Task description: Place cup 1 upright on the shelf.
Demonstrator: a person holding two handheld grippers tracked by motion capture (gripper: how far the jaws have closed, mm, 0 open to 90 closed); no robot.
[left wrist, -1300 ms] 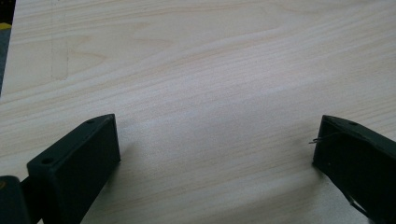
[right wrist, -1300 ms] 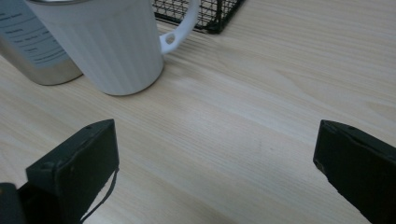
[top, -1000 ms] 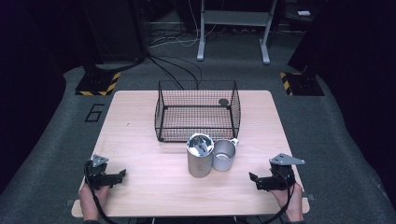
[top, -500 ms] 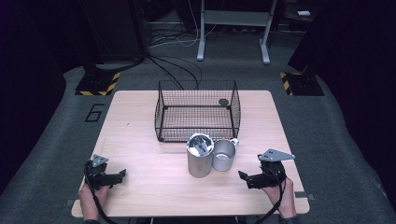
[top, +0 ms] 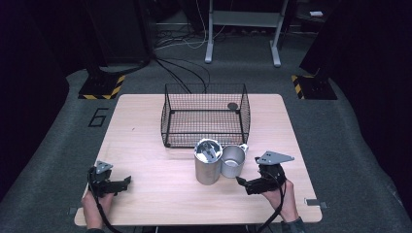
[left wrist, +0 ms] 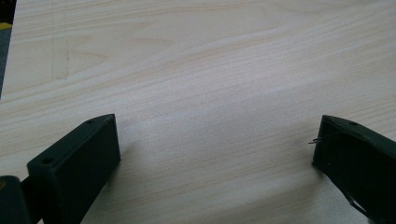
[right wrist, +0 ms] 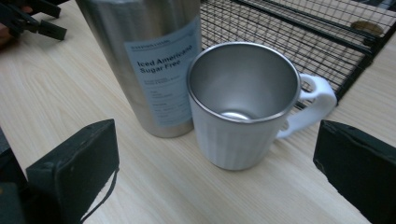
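While my right gripper (top: 241, 181) comes with wide open, empty jaws toward the white steel-lined mug (right wrist: 243, 107) beside the tall steel canister (right wrist: 144, 56), my left gripper (top: 127, 180) rests open and empty on the desk (top: 145, 145), probably waiting.

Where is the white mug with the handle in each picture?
High view: the white mug stands low and right of centre, touching the tall steel can, just in front of the wire basket.
Left gripper view: the mug is not in this picture; bare wooden table lies between the fingers.
Right gripper view: the mug sits in the middle, handle pointing right.
Shared landmark: the steel can beside it.
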